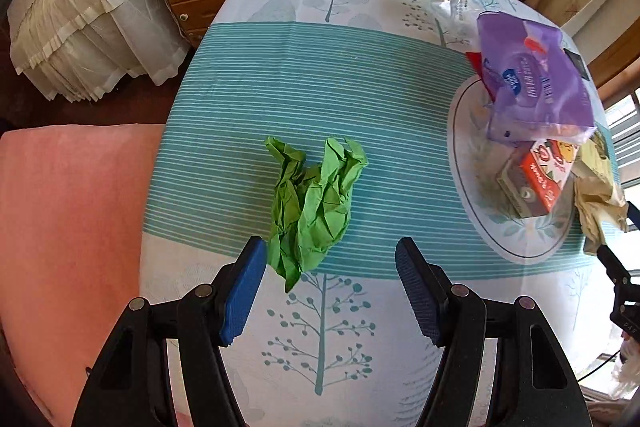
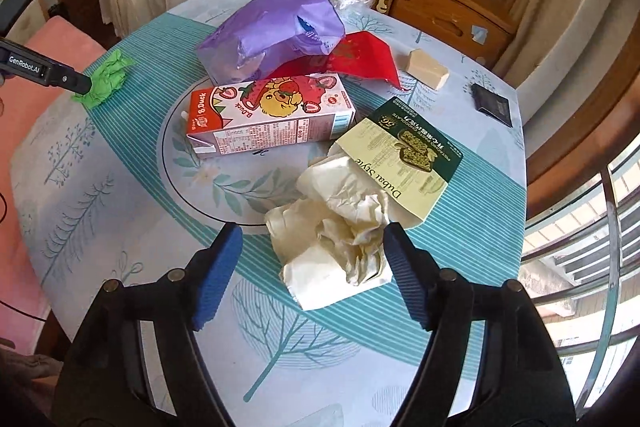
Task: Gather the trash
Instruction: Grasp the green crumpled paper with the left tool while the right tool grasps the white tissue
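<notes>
trash is spread over the tabletop (image 2: 132,259), from the stiff strawberry milk carton (image 2: 272,115), best gripped across its narrow sides, to the soft cream paper (image 2: 340,239) between the released right tongs (image 2: 314,277) and the light green paper wad (image 1: 312,203) before the released left tongs (image 1: 330,291).

"GenRobot.AI" shows in white on the left tool's (image 2: 86,87) black arm. The strawberry carton (image 2: 270,115) reads "B.Duck". The green-and-cream chocolate box (image 2: 404,159) says "Dubai Style" and "56". Print on the purple pack (image 2: 272,31) is too blurred to read.
</notes>
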A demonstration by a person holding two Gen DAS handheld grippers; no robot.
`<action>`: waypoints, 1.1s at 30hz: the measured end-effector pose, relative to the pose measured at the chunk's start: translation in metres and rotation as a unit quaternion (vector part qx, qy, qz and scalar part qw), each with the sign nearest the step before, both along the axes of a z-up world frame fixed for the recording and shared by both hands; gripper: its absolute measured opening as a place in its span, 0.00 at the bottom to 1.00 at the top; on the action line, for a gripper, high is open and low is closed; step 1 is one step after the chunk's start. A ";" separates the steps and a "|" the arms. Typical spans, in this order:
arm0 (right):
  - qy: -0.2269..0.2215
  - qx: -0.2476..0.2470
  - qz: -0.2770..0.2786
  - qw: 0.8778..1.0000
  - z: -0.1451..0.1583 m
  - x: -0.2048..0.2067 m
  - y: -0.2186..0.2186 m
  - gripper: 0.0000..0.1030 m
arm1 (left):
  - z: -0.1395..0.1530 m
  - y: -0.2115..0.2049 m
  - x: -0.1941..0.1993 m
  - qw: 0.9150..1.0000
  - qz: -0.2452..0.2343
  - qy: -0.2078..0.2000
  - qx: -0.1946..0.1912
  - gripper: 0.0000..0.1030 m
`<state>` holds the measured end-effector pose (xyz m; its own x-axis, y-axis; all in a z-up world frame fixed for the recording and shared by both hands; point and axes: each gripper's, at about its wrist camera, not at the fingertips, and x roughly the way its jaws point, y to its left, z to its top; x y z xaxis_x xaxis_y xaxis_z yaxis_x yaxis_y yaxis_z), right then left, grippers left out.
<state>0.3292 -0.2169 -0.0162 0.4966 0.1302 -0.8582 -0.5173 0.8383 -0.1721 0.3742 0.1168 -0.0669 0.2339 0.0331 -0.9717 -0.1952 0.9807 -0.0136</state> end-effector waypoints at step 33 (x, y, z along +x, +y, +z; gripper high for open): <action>0.057 0.039 -0.029 0.997 -0.014 0.042 -0.010 0.52 | 0.007 -0.044 -0.015 0.999 0.035 -0.015 -0.029 0.42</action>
